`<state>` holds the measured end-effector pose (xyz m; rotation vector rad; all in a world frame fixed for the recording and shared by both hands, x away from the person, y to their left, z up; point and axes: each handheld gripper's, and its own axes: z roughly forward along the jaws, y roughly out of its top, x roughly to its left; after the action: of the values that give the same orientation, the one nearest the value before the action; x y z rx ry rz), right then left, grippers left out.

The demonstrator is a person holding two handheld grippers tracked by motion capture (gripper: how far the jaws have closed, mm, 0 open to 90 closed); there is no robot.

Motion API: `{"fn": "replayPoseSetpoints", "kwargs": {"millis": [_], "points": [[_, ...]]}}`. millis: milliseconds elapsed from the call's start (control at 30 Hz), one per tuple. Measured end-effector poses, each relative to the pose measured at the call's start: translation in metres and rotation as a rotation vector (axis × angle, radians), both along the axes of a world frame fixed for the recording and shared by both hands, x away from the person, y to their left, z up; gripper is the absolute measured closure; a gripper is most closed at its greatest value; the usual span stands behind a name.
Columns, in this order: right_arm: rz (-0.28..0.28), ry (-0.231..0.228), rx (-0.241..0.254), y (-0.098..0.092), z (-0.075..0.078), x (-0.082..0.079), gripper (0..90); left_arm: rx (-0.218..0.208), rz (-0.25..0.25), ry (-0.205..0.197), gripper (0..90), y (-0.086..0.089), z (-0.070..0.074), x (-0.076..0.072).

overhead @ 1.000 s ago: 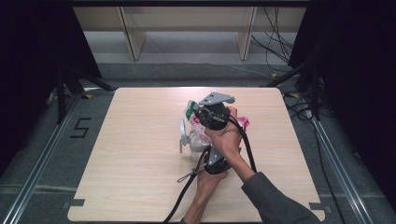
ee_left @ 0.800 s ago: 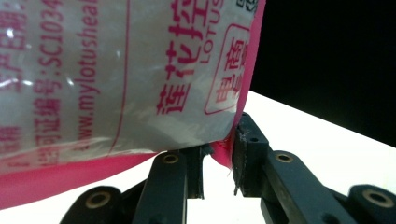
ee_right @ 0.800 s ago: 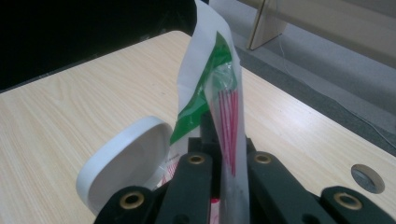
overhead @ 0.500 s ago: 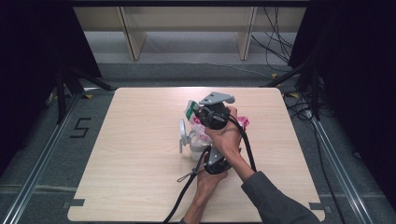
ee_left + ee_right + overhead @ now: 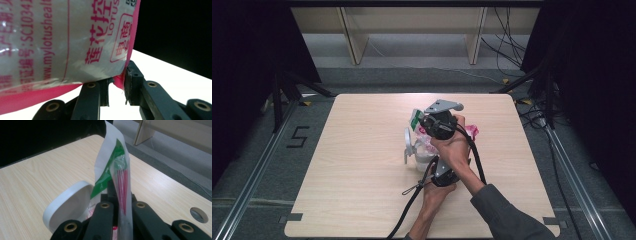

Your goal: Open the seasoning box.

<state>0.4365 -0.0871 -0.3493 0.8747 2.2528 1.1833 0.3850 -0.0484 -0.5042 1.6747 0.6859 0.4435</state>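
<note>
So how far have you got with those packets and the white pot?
Done: the white round plastic lid already stands open. In hand: the right gripper is shut on a narrow white-and-green packet with red stripes, and the left gripper pinches the corner of a clear pink-edged packet with red print. Left: neither packet is let go yet.

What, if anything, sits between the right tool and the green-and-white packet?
Nothing visible does. The right tool is already shut on the green-and-white packet, its jaws pressed straight against the wrapper. The white lid lies beside the jaws, to their left in the right gripper view, not between them and the packet.
</note>
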Motion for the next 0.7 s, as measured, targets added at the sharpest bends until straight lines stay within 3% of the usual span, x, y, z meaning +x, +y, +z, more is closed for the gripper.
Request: {"fn": "replayPoseSetpoints", "kwargs": {"millis": [133,200,267,300,400,567,700], "points": [[-0.006,-0.002,0.030,-0.0004,0.0013,-0.0010,90.0,-0.004,0.002,0.003,75.6,0.0018,0.0001,0.0007],[-0.006,-0.010,0.023,0.0002,0.0006,-0.0009,90.0,-0.006,0.002,0.006,75.6,0.0012,-0.0001,0.0007],[-0.007,0.014,0.011,-0.0001,0.0017,-0.0021,90.0,-0.002,0.003,-0.001,75.6,0.0008,0.0003,0.0005],[-0.009,-0.006,0.028,-0.0004,0.0013,-0.0011,90.0,-0.003,0.001,-0.001,75.6,0.0011,0.0005,0.0004],[-0.009,0.006,0.017,-0.0001,0.0008,-0.0016,90.0,-0.004,-0.001,0.002,75.6,0.0004,-0.0002,0.0008],[0.003,-0.015,0.009,0.0017,-0.0011,-0.0004,90.0,-0.002,-0.002,0.000,75.5,0.0008,0.0002,0.0007],[-0.001,0.008,0.013,0.0004,0.0001,-0.0015,90.0,-0.004,0.000,0.002,75.6,0.0001,0.0009,0.0000]]}}
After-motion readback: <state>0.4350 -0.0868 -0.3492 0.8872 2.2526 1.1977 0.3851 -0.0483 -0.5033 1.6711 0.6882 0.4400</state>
